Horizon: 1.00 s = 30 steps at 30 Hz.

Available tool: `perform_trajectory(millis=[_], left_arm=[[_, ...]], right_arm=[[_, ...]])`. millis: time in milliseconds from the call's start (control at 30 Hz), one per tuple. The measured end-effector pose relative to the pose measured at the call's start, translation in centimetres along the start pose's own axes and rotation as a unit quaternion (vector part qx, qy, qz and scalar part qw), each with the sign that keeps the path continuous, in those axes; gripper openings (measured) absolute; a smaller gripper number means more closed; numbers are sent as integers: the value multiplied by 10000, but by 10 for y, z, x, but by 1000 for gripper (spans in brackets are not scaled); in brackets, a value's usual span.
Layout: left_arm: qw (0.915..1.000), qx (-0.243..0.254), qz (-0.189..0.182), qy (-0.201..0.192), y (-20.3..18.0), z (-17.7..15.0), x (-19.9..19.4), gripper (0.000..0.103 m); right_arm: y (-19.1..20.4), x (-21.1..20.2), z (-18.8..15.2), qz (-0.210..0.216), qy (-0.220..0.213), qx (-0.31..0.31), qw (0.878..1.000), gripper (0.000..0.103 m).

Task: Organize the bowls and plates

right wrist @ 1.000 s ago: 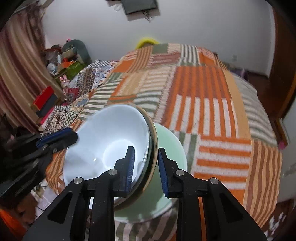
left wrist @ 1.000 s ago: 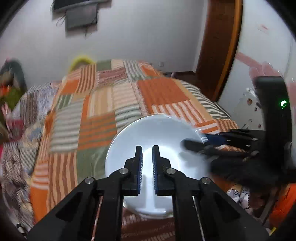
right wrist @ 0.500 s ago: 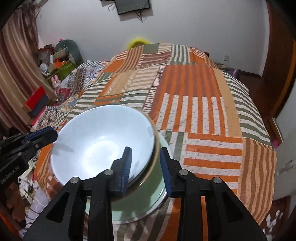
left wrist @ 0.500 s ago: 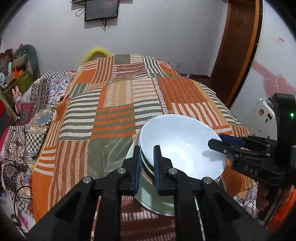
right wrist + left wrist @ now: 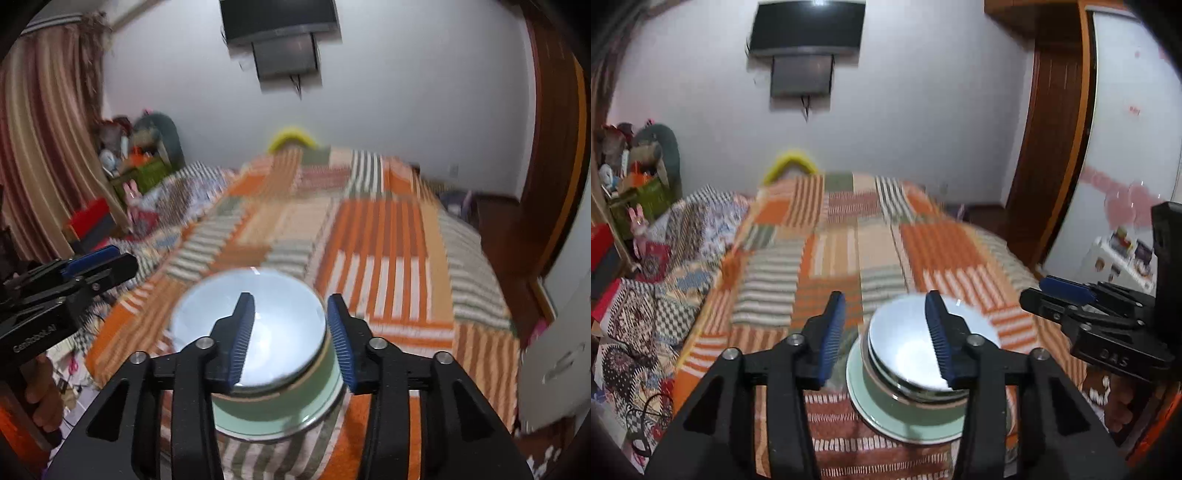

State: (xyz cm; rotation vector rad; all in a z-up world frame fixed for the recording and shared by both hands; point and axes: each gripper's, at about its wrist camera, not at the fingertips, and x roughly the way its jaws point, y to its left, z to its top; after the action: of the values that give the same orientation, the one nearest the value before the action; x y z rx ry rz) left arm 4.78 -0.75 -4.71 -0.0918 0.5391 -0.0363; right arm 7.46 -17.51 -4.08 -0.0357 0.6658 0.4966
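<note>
A glossy white bowl (image 5: 916, 354), round and shallow, sits nested in a second bowl with a brownish rim on a smooth pale-green plate (image 5: 886, 417), near the foot edge of the bed with its orange, striped patchwork quilt (image 5: 879, 240). The left tongs (image 5: 886, 332) and right tongs (image 5: 291, 334) both gape wide and empty, ribbed blue pads apart above the stack.

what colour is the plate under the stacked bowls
Pale green plate, sitting on the striped orange patchwork bedspread; it shows best in the left wrist view.
</note>
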Motion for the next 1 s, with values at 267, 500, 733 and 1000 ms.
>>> perform_trajectory(millis=[267, 500, 733, 1000], left_arm=[[9937, 28, 264, -1091, -9, 14, -67, 69], [9846, 161, 417, -1692, -20, 11, -105, 97], [9835, 200, 477, -1731, -24, 4, -113, 102], [9849, 102, 554, -1636, -19, -2, -107, 102]], right_arm=[[20, -72, 10, 151, -1149, -263, 9929, 61], [35, -98, 6, 102, -1637, -451, 9854, 79], [42, -102, 0, -28, -1806, -489, 9823, 94], [45, -105, -6, -69, -1888, -538, 9805, 98]])
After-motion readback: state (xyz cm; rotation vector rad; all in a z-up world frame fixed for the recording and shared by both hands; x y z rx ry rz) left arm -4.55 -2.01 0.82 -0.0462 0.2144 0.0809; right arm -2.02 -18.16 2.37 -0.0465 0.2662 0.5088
